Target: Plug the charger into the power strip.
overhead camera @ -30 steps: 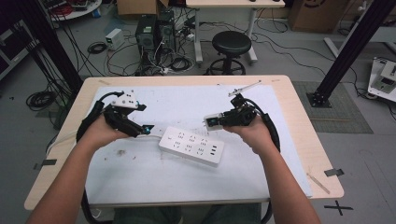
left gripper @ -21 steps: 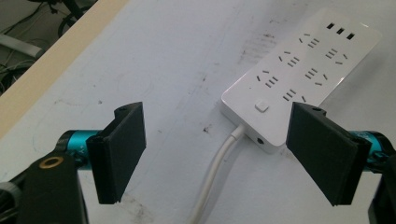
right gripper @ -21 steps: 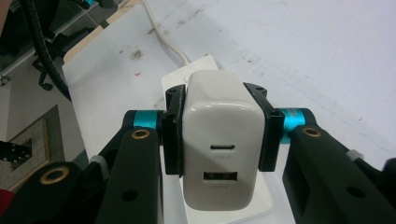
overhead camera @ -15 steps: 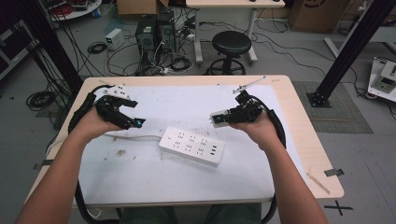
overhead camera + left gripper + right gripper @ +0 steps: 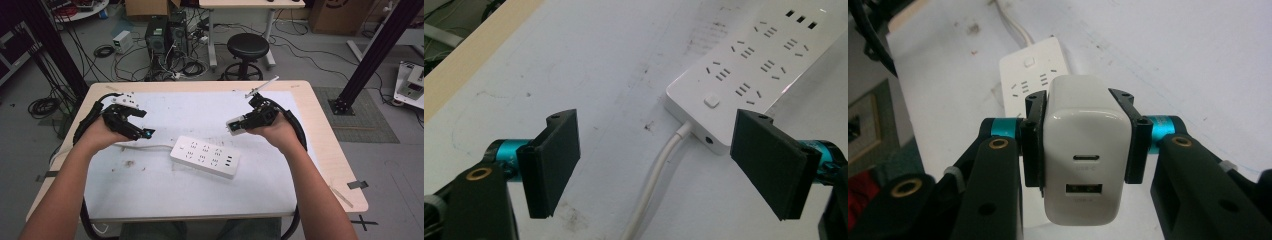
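The left gripper (image 5: 145, 133) hovers over the left part of the table (image 5: 320, 165), near its left edge and about midway between the far and near edges. Its jaws are spread wide with nothing between them. In the left gripper view (image 5: 654, 160) they frame the cord (image 5: 655, 175) where it enters the strip (image 5: 754, 70).

That cord (image 5: 145, 146) runs from under the left hand (image 5: 100, 135) across the white mat (image 5: 200, 195) to the strip's left end.

The strip (image 5: 205, 156) lies flat at the middle of the mat, tilted so its left end sits farther from the near edge than its right end. Its sockets face up, with a small button (image 5: 711, 101) near the cord end. Nothing is plugged into it.

The right gripper (image 5: 233, 126) hangs above the right half of the table, just beyond the strip's right end and apart from it. Its jaws pinch a white charger (image 5: 1085, 150) by its two sides. In the right gripper view the charger's end face, with two ports, points at the camera, and the strip (image 5: 1030, 75) lies beyond it.

The right hand (image 5: 280, 132) wraps the gripper's body.
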### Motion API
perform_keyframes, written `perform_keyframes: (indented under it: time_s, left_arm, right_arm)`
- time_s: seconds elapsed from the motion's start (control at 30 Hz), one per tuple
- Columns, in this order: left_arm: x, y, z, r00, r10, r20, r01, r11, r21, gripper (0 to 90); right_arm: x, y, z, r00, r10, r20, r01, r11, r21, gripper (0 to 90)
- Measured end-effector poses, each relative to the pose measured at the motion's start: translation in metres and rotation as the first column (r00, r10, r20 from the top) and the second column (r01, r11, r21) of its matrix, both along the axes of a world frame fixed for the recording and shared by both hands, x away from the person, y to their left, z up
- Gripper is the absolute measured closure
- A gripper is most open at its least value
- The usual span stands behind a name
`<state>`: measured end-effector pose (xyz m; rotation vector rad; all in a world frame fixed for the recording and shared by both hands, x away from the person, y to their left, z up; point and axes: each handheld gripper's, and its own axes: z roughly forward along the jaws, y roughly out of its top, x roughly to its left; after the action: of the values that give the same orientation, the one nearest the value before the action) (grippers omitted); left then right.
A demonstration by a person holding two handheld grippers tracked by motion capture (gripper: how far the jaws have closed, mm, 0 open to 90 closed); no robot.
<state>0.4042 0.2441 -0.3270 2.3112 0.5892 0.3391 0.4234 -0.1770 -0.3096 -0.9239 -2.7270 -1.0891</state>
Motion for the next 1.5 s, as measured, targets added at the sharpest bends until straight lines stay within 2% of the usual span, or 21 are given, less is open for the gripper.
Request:
perform_keyframes:
  time_s: [0.03,0.07,0.2,0.3,0.4,0.43,0.6,0.63,0.67,0.7,0.73,0.77,0.9,0.93,1.03,1.07,1.1,1.17,1.2,1.23,1.5]
  left_arm:
    - [0.000,0.000,0.000,1.0000,0.000,0.000,0.000,1.0000,0.000,20.0]
    - [-0.001,0.001,-0.005,1.0000,0.008,0.005,-0.008,1.0000,0.005,20.0]
    - [-0.004,0.002,-0.006,1.0000,0.006,0.008,-0.006,1.0000,0.006,20.0]
    - [-0.004,0.003,-0.006,0.9999,0.001,0.010,-0.001,0.9999,0.010,20.0]
    - [-0.004,0.004,-0.006,1.0000,0.004,0.008,-0.004,1.0000,0.009,20.0]
    - [-0.002,0.007,-0.008,0.9999,0.014,0.004,-0.014,0.9999,0.007,20.0]
    - [0.000,0.011,-0.011,0.9998,0.017,0.000,-0.017,0.9997,0.015,20.0]
    - [0.000,0.011,-0.011,0.9998,0.017,0.000,-0.017,0.9997,0.015,20.0]
    - [0.000,0.012,-0.013,0.9999,0.016,-0.005,-0.016,0.9997,0.017,20.0]
    - [0.000,0.012,-0.013,0.9999,0.016,-0.005,-0.016,0.9997,0.017,20.0]
    - [-0.001,0.012,-0.014,0.9999,0.016,-0.005,-0.016,0.9997,0.021,20.0]
    - [-0.001,0.013,-0.015,0.9998,0.019,-0.005,-0.019,0.9997,0.017,20.0]
    - [-0.001,0.014,-0.017,0.9999,0.012,-0.012,-0.012,0.9995,0.029,20.0]
    - [-0.001,0.014,-0.018,0.9998,0.017,-0.013,-0.017,0.9997,0.019,20.0]
    - [-0.002,0.014,-0.018,0.9997,0.023,-0.008,-0.023,0.9997,0.011,20.0]
    - [-0.002,0.014,-0.018,0.9997,0.021,-0.009,-0.021,0.9997,0.011,20.0]
    - [-0.002,0.014,-0.018,0.9997,0.025,-0.007,-0.025,0.9997,0.008,20.0]
    - [-0.001,0.015,-0.018,0.9998,0.021,-0.007,-0.021,0.9997,0.014,20.0]
    - [-0.002,0.015,-0.018,0.9997,0.022,-0.008,-0.021,0.9997,0.012,20.0]
    - [-0.001,0.017,-0.017,0.9998,0.019,-0.006,-0.019,0.9997,0.016,20.0]
    - [-0.001,0.018,-0.018,0.9997,0.023,-0.008,-0.023,0.9997,0.009,20.0]
  right_arm:
    - [0.000,0.000,0.000,1.0000,0.000,0.000,0.000,1.000,0.000,63.1]
    - [0.004,0.007,0.000,0.9995,0.032,0.001,-0.032,0.999,-0.039,63.1]
    - [0.007,0.022,-0.002,0.9977,0.066,-0.016,-0.067,0.992,-0.105,63.1]
    - [0.009,0.033,-0.005,0.9944,0.103,-0.025,-0.105,0.981,-0.162,63.1]
    - [0.009,0.037,-0.006,0.9928,0.116,-0.031,-0.120,0.976,-0.183,63.2]
    - [0.009,0.049,-0.009,0.9863,0.157,-0.049,-0.165,0.956,-0.242,63.1]
    - [0.009,0.063,-0.016,0.9731,0.215,-0.082,-0.230,0.927,-0.296,63.1]
    - [0.009,0.063,-0.016,0.9731,0.215,-0.082,-0.230,0.927,-0.296,63.1]
    - [0.009,0.068,-0.020,0.9678,0.232,-0.098,-0.251,0.917,-0.310,63.1]
    - [0.009,0.070,-0.022,0.9642,0.244,-0.104,-0.264,0.911,-0.317,63.1]
    - [0.009,0.070,-0.022,0.9642,0.244,-0.104,-0.264,0.911,-0.317,63.1]
    - [0.009,0.073,-0.025,0.9597,0.252,-0.125,-0.280,0.901,-0.332,63.1]
    - [0.009,0.075,-0.027,0.9574,0.258,-0.131,-0.287,0.895,-0.340,63.1]
    - [0.009,0.080,-0.032,0.9483,0.279,-0.151,-0.316,0.872,-0.374,63.1]
    - [0.008,0.084,-0.034,0.9468,0.282,-0.155,-0.321,0.867,-0.382,63.1]
    - [0.010,0.088,-0.037,0.9413,0.295,-0.164,-0.337,0.851,-0.403,63.1]
    - [0.010,0.089,-0.038,0.9413,0.291,-0.171,-0.337,0.846,-0.414,63.1]
    - [0.010,0.089,-0.038,0.9413,0.291,-0.171,-0.337,0.846,-0.414,63.1]
    - [0.011,0.091,-0.039,0.9408,0.293,-0.170,-0.338,0.839,-0.427,63.1]
    - [0.013,0.094,-0.043,0.9349,0.303,-0.185,-0.355,0.815,-0.458,63.1]
    - [0.015,0.100,-0.046,0.9264,0.320,-0.198,-0.376,0.799,-0.469,63.1]
